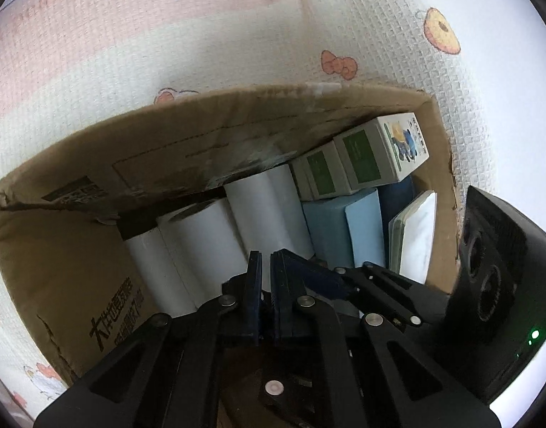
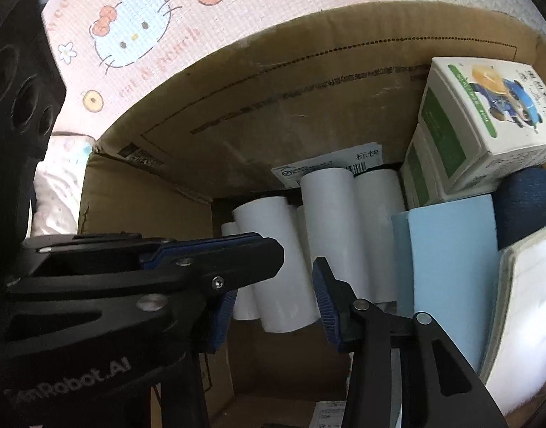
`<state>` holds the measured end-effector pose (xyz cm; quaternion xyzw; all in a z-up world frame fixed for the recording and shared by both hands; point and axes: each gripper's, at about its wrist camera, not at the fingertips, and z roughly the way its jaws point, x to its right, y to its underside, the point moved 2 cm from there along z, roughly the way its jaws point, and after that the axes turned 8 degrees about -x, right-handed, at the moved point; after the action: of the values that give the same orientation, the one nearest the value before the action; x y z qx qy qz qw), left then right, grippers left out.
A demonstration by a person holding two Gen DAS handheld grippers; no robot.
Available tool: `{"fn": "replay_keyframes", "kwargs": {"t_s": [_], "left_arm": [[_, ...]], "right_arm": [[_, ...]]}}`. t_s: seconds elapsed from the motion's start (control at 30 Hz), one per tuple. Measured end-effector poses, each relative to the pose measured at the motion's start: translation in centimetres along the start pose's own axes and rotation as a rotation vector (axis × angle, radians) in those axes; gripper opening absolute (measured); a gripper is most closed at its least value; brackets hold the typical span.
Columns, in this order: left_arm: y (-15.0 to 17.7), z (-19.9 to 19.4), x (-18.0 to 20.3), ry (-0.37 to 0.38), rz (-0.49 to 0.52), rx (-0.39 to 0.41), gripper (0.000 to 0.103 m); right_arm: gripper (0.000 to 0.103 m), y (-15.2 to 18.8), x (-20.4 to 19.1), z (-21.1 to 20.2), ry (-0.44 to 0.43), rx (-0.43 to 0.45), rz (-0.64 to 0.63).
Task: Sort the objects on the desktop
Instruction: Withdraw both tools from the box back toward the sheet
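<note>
White rolls (image 2: 283,267) stand just beyond the parted, empty right gripper (image 2: 273,306); left gripper (image 1: 266,278) clenched, empty.

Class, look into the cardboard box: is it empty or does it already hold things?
It holds things. The cardboard box contains white rolls, a light blue box and green-and-white cartons.

Box (image 1: 76,185) floor mostly hidden under rolls (image 1: 201,235) and cartons (image 1: 373,153). Dark blue item (image 2: 526,203) only partly visible behind light blue block (image 2: 451,271), can't ID. White pack (image 2: 522,303) blurred, cut off at right edge. Label (image 2: 330,164) text too small. Box print (image 1: 112,317) partly cut off.
</note>
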<state>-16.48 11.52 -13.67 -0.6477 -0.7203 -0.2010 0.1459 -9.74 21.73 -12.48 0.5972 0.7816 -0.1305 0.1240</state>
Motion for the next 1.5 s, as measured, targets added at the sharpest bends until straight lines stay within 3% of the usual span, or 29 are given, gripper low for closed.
{"fn": "replay_keyframes", "kwargs": {"t_s": [0.1,0.23,0.33,0.4,0.5,0.7,0.77,0.83,1.0,1.17,1.33,1.5], "left_arm": [[0.0,-0.3,-0.1,-0.029,0.004,-0.01,0.006],[0.2,-0.3,0.5,-0.041,0.037,-0.053,0.027],[0.4,-0.9,0.6,-0.053,0.055,-0.052,0.031],[0.4,-1.3,0.6,-0.065,0.065,-0.032,0.031],[0.2,-2.3,0.3,-0.062,0.086,0.002,0.005],[2.1,-5.4,-1.5,-0.059,0.19,0.133,0.004],[3.1,-6.6,-2.1,-0.013,0.229,0.185,0.004],[3.5,-7.1,-2.1,0.008,0.26,0.238,0.004],[5.9,-9.4,-3.2,-0.067,0.373,0.407,0.004],[8.6,-10.5,-5.0,-0.064,0.406,0.473,0.005],[10.5,-10.4,-8.7,-0.082,0.384,0.484,0.005],[11.6,-10.4,-12.0,-0.161,0.349,0.501,0.005]], "right_arm": [[0.04,0.5,-0.2,-0.4,0.034,0.005,-0.01],[0.04,1.5,-0.7,-1.2,0.073,0.008,-0.038],[0.04,2.2,-0.3,-2.2,0.113,0.028,-0.039],[0.04,2.8,0.0,-2.6,0.085,0.028,-0.025],[0.04,3.8,0.7,-2.5,0.047,0.003,0.023],[0.04,5.6,0.8,-3.2,0.071,0.042,0.03],[0.04,6.8,0.7,-3.7,0.08,0.062,0.016],[0.04,5.9,-0.8,-3.7,0.093,0.076,0.006],[0.041,5.9,-4.4,-4.5,0.137,0.137,-0.042],[0.041,6.2,-7.5,-4.8,0.234,0.181,-0.125],[0.041,6.7,-9.8,-4.8,0.331,0.192,-0.192],[0.041,6.7,-12.1,-6.1,0.369,0.213,-0.23]]}}
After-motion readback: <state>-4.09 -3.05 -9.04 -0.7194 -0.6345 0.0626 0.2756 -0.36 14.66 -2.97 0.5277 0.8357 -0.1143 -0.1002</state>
